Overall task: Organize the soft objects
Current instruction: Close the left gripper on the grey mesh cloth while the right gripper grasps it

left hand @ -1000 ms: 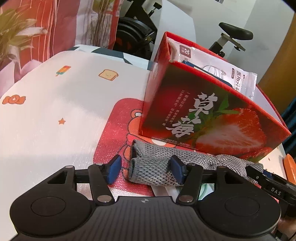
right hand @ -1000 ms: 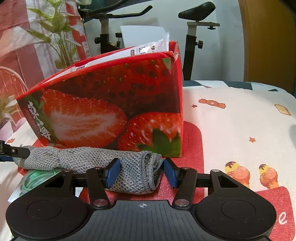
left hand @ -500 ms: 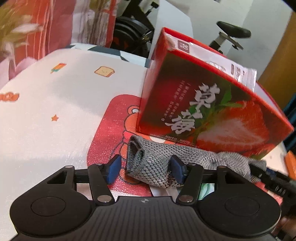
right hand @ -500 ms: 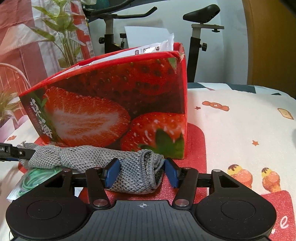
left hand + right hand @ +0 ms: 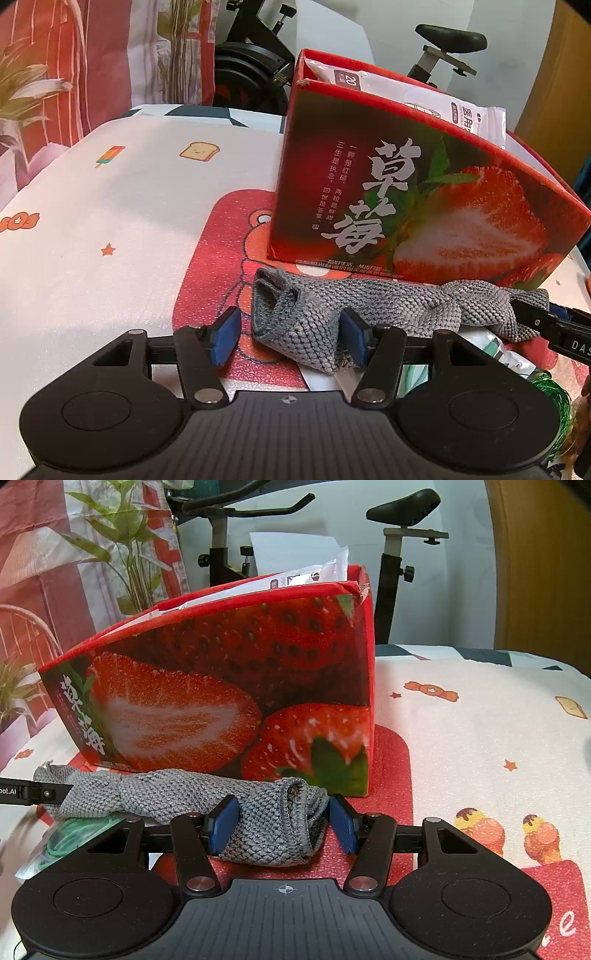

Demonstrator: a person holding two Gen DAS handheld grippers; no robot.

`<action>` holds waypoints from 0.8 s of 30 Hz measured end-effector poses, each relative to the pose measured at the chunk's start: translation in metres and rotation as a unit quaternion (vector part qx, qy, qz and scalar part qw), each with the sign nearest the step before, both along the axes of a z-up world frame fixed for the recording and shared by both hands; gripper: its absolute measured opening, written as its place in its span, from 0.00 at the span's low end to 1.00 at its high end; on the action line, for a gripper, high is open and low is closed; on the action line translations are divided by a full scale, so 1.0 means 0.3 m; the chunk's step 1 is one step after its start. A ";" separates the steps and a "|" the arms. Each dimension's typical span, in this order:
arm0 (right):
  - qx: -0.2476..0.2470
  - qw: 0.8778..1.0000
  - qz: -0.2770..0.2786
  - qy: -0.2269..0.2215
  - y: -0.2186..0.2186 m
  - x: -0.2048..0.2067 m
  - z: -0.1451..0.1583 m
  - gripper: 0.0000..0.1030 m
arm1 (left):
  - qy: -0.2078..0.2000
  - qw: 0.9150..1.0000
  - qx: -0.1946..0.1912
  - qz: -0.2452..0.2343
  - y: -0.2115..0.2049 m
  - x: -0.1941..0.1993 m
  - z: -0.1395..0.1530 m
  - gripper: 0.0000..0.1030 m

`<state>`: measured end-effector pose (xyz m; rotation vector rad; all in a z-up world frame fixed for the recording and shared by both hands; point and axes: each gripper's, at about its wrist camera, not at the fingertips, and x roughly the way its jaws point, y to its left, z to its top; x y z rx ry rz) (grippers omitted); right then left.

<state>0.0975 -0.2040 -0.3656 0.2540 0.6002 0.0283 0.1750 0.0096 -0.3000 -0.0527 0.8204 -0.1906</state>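
Note:
A grey knitted cloth (image 5: 406,306) lies stretched along the front of the red strawberry box (image 5: 406,192) on the red mat. My left gripper (image 5: 289,339) is open around its left end: the cloth touches the right pad and a gap shows at the left pad. In the right wrist view the cloth's (image 5: 166,794) other end sits loosely bunched between the pads of my right gripper (image 5: 282,825), which stands open and does not squeeze it. Each view shows one of the other gripper's fingers (image 5: 546,325) at the cloth's far end. The box (image 5: 221,686) stands upright.
White packets (image 5: 424,99) stick up out of the box. A clear bag of green cord (image 5: 74,834) lies under the cloth near the front edge. The patterned table cover (image 5: 110,221) stretches left and right of the red mat (image 5: 391,775). An exercise bike (image 5: 399,535) stands behind.
The left wrist view has tilted a little, and the cloth end between the left pads has loosened and shifted. The right gripper and its end of the cloth have stayed put.

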 end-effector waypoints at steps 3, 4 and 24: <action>-0.003 1.000 0.000 0.000 0.003 0.001 0.000 0.51 | -0.001 1.000 0.001 0.000 -0.001 -0.001 0.000 0.59; -0.003 1.000 0.001 0.000 0.004 0.001 0.001 0.51 | 0.000 1.000 0.001 0.000 -0.001 0.000 0.000 0.59; -0.006 0.999 0.034 -0.006 0.017 -0.002 0.004 0.26 | 0.005 1.000 -0.007 0.002 0.009 0.006 0.001 0.59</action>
